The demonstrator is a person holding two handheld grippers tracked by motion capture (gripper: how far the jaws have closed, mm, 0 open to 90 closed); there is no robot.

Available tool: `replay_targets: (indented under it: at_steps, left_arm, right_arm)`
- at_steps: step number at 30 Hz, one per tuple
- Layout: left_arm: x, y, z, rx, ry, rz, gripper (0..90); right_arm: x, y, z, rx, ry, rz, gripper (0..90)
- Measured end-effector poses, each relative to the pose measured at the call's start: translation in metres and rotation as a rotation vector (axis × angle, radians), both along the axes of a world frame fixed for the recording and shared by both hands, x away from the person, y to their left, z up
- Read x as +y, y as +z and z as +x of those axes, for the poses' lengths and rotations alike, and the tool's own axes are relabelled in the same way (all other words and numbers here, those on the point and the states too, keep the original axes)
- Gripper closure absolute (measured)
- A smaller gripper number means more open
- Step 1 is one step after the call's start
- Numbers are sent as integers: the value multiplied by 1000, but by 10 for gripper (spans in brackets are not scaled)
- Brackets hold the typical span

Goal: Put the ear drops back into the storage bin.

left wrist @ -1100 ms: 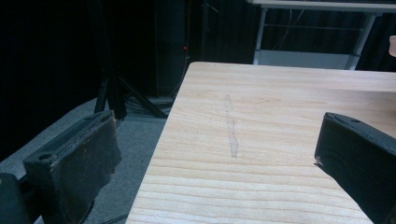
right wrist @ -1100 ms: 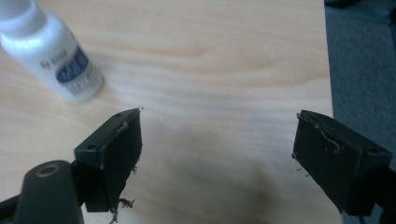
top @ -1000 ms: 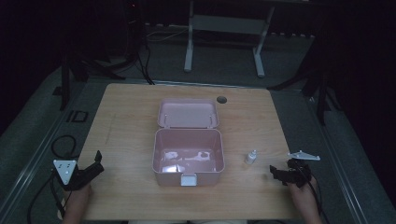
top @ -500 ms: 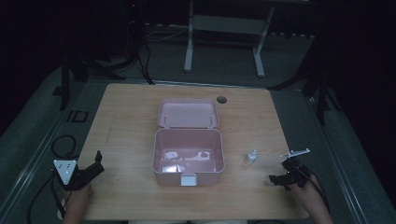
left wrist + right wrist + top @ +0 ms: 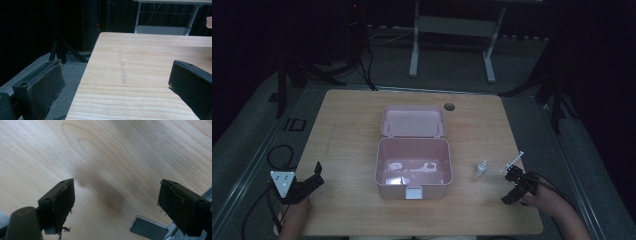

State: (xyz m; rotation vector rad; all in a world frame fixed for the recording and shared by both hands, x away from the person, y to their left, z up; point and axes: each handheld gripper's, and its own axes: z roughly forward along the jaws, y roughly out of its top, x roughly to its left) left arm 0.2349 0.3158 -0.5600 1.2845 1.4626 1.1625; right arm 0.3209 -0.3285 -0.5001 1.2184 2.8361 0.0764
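Observation:
An open pink box stands mid-table, its lid folded back flat, with pale items inside that I cannot make out. A small white bottle stands upright to its right. My right gripper hovers right of the bottle, near the front right corner. In the right gripper view the gripper looks down at bare wood; its jaws have just been opening and nothing is between them. My left gripper rests at the front left edge, open and holding nothing, and the left gripper view has it over bare wood.
The wooden table has a round cable hole behind the lid. A corner of the pink box shows at the far right of the left gripper view. A grey metal piece lies beneath the right jaws. Stands and cables surround the table.
My right gripper has shifted slightly left and rolled, so its top plate now stands more edge-on. The left gripper, the box and the bottle have stayed put.

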Motion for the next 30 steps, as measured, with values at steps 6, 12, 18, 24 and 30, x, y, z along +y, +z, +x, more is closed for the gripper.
replay_targets:
  at_steps: [6,12,18,24,30]
  left_arm:
    - [0,0,0,0,-2,-1,3]
    - [0,0,0,0,-2,0,3]
    - [0,0,0,0,-3,0,3]
    - [0,0,1,0,-5,1,3]
    - [0,0,1,1,-8,2,3]
  right_arm:
    - [6,1,8,33,36,-38,198]
    - [12,4,14,72,106,-37,179]
    - [18,10,23,84,188,-44,179]
    - [30,15,35,48,243,-37,212]
    - [43,15,45,47,303,-30,266]
